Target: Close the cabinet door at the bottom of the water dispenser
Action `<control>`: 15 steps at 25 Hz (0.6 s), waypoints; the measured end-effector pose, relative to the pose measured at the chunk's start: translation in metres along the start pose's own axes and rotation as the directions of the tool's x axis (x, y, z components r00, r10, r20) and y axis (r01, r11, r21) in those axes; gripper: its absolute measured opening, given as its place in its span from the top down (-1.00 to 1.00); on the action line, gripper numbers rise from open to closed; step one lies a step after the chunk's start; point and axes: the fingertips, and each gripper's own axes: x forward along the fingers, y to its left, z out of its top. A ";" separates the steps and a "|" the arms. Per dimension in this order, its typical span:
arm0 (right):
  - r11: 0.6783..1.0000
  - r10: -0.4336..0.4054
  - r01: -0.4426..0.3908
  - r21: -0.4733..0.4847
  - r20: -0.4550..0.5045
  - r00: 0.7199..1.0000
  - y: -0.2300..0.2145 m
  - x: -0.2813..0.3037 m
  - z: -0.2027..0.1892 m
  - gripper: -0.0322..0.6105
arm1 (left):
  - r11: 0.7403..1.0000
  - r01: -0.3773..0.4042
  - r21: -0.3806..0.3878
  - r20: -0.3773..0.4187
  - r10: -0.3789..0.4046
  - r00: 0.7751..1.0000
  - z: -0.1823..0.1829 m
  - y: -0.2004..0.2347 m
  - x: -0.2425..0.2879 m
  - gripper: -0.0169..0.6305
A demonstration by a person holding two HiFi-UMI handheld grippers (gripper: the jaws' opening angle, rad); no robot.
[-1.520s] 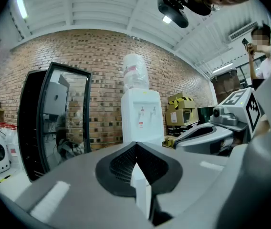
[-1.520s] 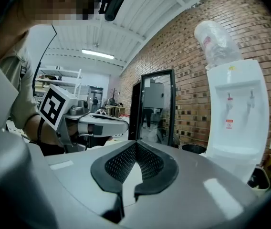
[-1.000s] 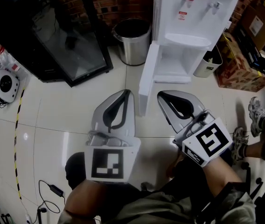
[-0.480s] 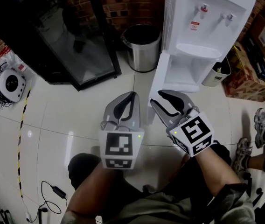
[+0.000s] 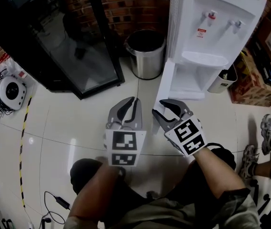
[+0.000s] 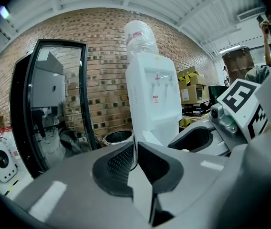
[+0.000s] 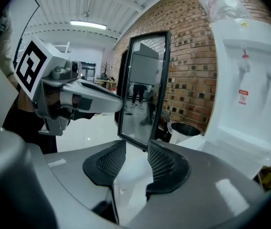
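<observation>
**One camera high and looking down, two low and looking nearly level at the same corner**

The head view hangs above the floor and faces steeply down, with the water dispenser [image 5: 212, 37], steel bin [image 5: 146, 51] and black glass-fronted cabinet [image 5: 73, 46] along its top edge. Both gripper views sit low, side by side, facing the brick wall [image 6: 102, 70]. The left one centres the dispenser; the right one centres the cabinet, with the dispenser close at its right. All three views share the dispenser, bin and cabinet.
</observation>
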 end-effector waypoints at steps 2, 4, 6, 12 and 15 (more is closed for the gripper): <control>1.000 0.015 -0.016 -0.023 -0.046 0.999 0.003 0.012 -0.011 0.46 | 1.000 -0.001 0.008 -0.011 0.001 1.000 -0.002 0.003 0.006 0.90; 0.999 0.025 -0.028 -0.039 -0.082 0.996 0.003 0.022 -0.019 0.46 | 1.000 -0.002 0.013 -0.015 0.002 1.000 -0.002 0.006 0.010 0.90; 0.999 0.035 -0.038 -0.026 -0.092 0.995 0.000 0.028 -0.021 0.47 | 1.000 -0.001 0.007 -0.011 0.001 1.000 -0.001 0.008 0.014 0.90; 0.997 0.068 -0.065 0.027 -0.097 0.993 -0.001 0.028 -0.021 0.52 | 1.000 0.030 -0.007 0.024 -0.029 0.999 0.013 0.002 0.025 0.90; 0.998 0.066 -0.063 0.031 -0.115 0.991 -0.002 0.021 -0.025 0.53 | 0.998 0.060 0.002 0.027 -0.060 0.998 0.015 -0.011 0.030 0.90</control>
